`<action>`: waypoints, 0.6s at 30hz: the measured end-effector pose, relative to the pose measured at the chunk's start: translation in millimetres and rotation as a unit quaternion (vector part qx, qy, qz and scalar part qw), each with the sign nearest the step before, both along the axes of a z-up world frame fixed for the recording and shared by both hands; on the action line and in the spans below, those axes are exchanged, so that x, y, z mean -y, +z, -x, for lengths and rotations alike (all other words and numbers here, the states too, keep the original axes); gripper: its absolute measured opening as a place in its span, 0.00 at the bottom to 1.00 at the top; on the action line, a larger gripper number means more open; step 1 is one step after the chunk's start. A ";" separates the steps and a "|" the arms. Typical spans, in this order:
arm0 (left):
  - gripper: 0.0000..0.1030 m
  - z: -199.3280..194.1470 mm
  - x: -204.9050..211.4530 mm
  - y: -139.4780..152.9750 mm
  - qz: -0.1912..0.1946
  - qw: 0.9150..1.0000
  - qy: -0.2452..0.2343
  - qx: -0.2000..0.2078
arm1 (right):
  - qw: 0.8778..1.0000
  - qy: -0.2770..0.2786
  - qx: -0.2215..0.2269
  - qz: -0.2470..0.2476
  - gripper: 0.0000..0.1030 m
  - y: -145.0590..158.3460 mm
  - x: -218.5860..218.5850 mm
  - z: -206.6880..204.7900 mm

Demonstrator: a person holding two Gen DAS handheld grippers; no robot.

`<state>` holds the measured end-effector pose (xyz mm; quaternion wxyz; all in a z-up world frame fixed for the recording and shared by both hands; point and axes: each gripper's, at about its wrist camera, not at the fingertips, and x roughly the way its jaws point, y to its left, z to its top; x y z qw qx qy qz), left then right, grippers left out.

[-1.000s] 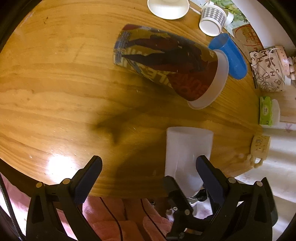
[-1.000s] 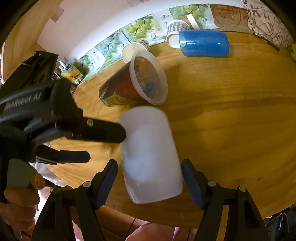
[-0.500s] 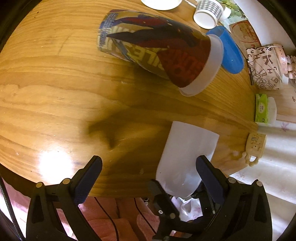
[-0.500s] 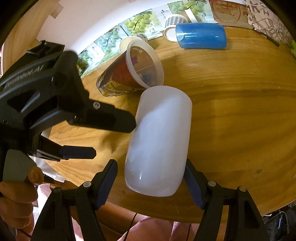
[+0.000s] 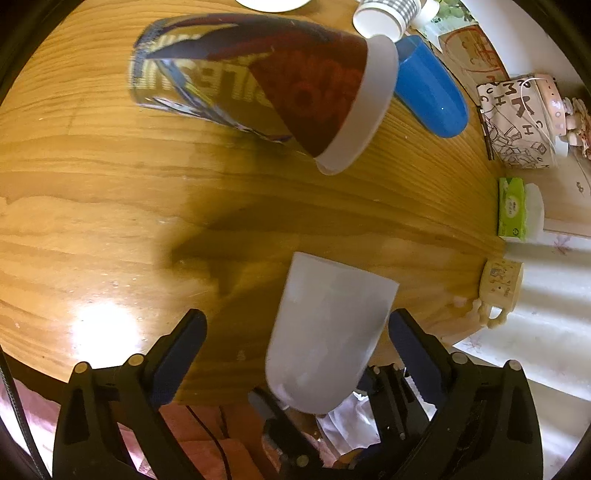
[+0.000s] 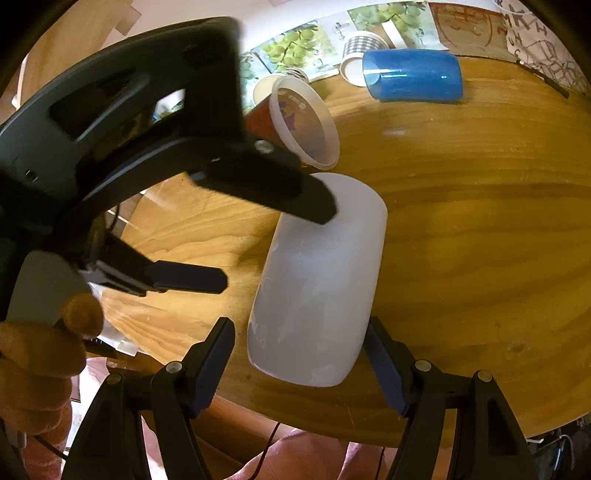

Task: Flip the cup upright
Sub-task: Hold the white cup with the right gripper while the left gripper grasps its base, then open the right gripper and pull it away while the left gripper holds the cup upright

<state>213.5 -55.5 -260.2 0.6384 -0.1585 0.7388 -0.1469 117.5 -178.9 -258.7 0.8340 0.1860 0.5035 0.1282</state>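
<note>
A frosted white plastic cup [image 6: 317, 280] lies tilted at the near edge of the round wooden table [image 6: 461, 221]. My right gripper [image 6: 299, 354] holds it: the right finger touches the cup's side, and a narrow gap shows at the left finger. In the left wrist view the cup [image 5: 328, 332] sits between the spread fingers of my left gripper [image 5: 295, 336], nearer the right finger, untouched. The left gripper [image 6: 277, 247] also shows in the right wrist view, open, its upper finger over the cup's far end.
A printed cup with a clear rim [image 5: 266, 81] and a blue cup [image 5: 428, 88] lie on their sides farther back. A checked paper cup [image 5: 384, 14], a patterned bag [image 5: 517, 122], a tissue pack [image 5: 511, 206] and a small mug [image 5: 498, 288] stand at the right.
The left gripper has moved in close over the white cup's far end. The white cup has swung to a steeper tilt between the right gripper's fingers.
</note>
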 end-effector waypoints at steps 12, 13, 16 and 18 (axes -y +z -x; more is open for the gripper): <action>0.86 -5.9 14.4 -6.8 0.006 1.000 -0.007 -0.021 | 1.000 0.019 0.018 -0.004 0.70 3.4 1.7 5.0; 0.86 -6.1 16.7 -6.9 0.006 1.000 -0.011 -0.022 | 1.000 0.021 0.018 -0.003 0.70 3.7 -2.6 5.9; 0.80 -6.8 22.7 -6.0 0.002 1.000 -0.019 -0.019 | 0.999 0.027 0.020 0.001 0.70 0.0 -2.1 7.9; 0.72 -7.6 26.4 -6.1 0.000 1.000 -0.024 -0.018 | 0.999 0.030 0.022 0.003 0.70 -0.1 -1.8 9.3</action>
